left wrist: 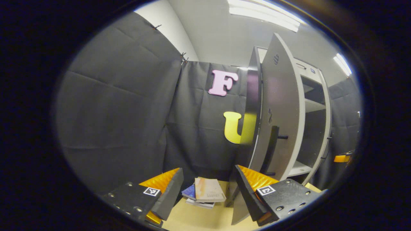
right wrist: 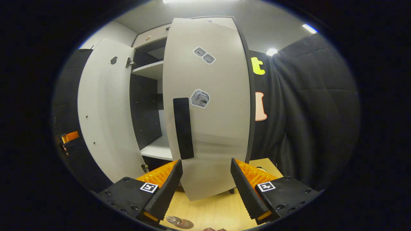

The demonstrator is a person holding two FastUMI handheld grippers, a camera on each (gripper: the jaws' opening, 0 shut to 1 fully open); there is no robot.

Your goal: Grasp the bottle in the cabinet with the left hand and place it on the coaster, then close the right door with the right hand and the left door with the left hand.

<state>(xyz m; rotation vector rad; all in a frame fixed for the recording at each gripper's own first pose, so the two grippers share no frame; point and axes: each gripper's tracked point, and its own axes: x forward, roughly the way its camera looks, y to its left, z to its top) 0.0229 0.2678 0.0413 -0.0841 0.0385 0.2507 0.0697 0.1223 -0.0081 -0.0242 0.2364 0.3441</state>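
Both grey cabinet doors stand open. We see the right gripper spread wide, empty, right door just ahead; the left gripper, also wide and empty, faces the left door.

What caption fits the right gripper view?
Open hand-held gripper faces the half-open right door; left door wide open, bottle on the table.

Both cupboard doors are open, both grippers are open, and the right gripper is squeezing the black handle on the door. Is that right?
Not quite. In the right gripper view the right gripper is open and squeezing nothing; the black handle sits beyond its fingers, on the right door. The left door is open, and so is the left gripper.
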